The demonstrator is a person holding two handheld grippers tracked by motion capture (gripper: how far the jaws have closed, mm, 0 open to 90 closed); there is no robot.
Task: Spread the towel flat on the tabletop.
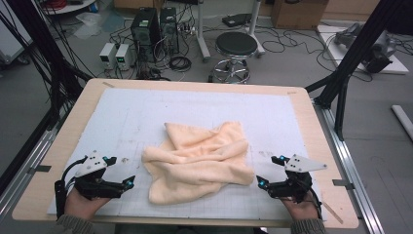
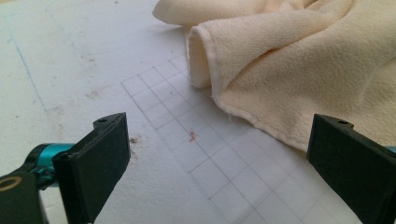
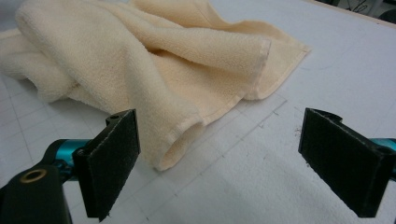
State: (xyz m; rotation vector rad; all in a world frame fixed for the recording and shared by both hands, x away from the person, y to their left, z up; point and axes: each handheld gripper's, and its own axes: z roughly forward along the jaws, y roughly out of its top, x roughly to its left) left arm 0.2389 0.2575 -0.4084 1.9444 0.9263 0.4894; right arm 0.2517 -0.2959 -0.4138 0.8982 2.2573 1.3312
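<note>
A crumpled cream terry towel (image 1: 199, 158) lies mid-desk on the white gridded mat (image 1: 122, 112). The 2 black tongs flank it, left tongs (image 1: 127, 181) and right tongs (image 1: 260, 181), both spread wide, gripping nothing, each near a towel edge without touching it.

This is a robotics or electronics lab. Beyond the wooden work table (image 1: 302, 122), covered by a white gridded mat (image 1: 195, 105), two computer towers (image 1: 155, 29) and bench power supplies (image 1: 116, 54) stand on the grey floor amid tangled black cables (image 1: 287, 41). A round stool (image 1: 236, 48) stands nearby, black metal frame struts (image 1: 355, 48) flank the table, and cardboard boxes (image 1: 297, 12) sit far right.
</note>
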